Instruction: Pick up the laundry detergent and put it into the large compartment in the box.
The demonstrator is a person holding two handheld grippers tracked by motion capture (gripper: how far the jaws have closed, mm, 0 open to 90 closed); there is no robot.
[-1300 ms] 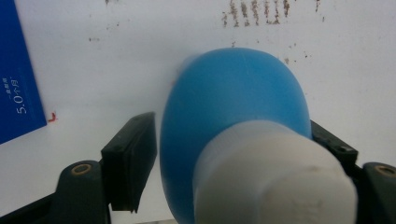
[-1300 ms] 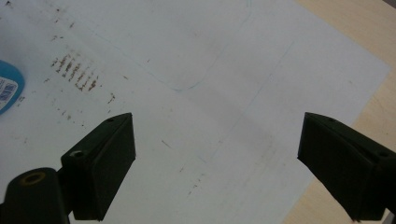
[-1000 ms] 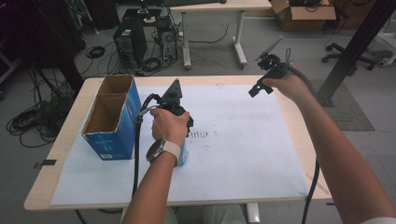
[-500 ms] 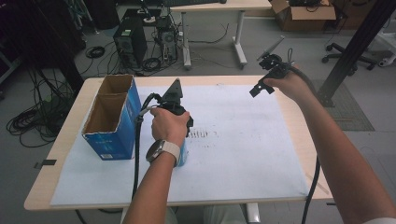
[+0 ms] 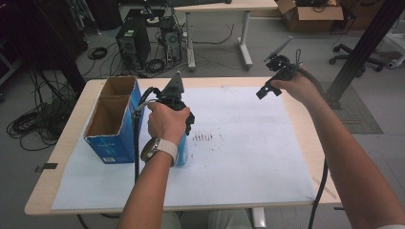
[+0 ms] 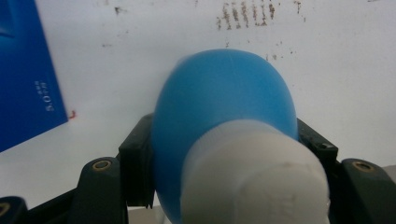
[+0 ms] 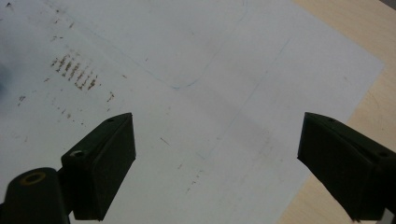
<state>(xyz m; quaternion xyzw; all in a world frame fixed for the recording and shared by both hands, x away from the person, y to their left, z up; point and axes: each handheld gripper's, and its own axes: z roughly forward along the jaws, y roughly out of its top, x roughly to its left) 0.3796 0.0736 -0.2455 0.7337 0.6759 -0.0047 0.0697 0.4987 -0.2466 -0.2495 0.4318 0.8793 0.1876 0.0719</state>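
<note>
A blue rubber bulb with a white neck (image 6: 229, 140) sits squeezed between the black jaws of my left gripper (image 6: 224, 154). In the high view the bulb (image 5: 182, 151) peeks out below the hand, held just over the white paper right of the blue box, with the left gripper (image 5: 179, 121) above it. My right gripper (image 5: 267, 88) hangs over the far right of the paper, held up off the table. Its jaws stand wide apart in the right gripper view (image 7: 217, 163) with nothing between them, only paper beneath.
An open blue cardboard box (image 5: 113, 119) with two compartments stands on the left of the table. A white paper sheet (image 5: 248, 157) with brown smudges (image 5: 203, 137) covers most of the wooden table (image 5: 305, 124). Computers and cables lie on the floor beyond.
</note>
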